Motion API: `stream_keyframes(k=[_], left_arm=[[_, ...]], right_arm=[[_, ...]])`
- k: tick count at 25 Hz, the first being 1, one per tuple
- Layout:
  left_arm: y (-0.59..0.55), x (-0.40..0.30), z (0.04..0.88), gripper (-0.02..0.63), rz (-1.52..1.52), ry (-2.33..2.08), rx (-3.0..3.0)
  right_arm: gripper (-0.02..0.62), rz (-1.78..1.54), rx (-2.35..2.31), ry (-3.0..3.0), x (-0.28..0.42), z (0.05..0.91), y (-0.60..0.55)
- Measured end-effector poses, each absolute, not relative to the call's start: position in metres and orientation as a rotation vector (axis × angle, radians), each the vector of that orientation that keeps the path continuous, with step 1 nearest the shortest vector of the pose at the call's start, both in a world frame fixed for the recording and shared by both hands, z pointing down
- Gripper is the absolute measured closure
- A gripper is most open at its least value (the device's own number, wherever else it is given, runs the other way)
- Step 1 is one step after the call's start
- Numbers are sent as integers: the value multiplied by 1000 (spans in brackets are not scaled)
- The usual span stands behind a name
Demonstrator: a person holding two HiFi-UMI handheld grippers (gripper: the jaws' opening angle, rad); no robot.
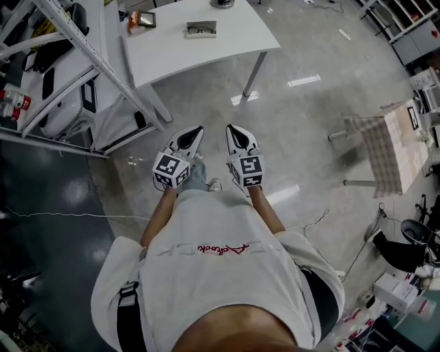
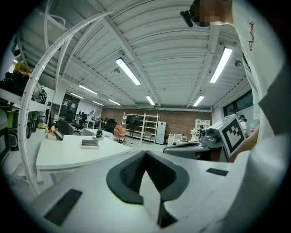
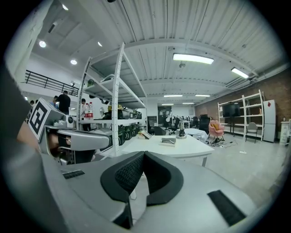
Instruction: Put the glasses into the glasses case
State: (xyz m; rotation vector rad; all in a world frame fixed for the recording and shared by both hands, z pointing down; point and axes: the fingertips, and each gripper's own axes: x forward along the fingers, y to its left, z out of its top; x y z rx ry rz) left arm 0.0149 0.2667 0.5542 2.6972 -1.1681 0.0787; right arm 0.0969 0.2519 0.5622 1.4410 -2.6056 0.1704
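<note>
A grey glasses case lies on the white table at the top of the head view; dark glasses seem to rest on it, too small to tell for sure. The same case shows far off in the left gripper view and the right gripper view. My left gripper and right gripper are held side by side in front of my body, over the floor, well short of the table. Both are shut with nothing between the jaws.
A metal shelving rack stands left of the table. A small framed object and a dark round object sit on the table too. A small checked-cloth table stands at the right. A thin cable crosses the floor.
</note>
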Motion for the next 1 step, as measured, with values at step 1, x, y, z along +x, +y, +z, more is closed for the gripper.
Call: stream_keyframes(k=[1], left_arm=[[267,15,554,597,78,-1169,2697]], right_arm=[[580,172,1441,-2604,98,562,253]])
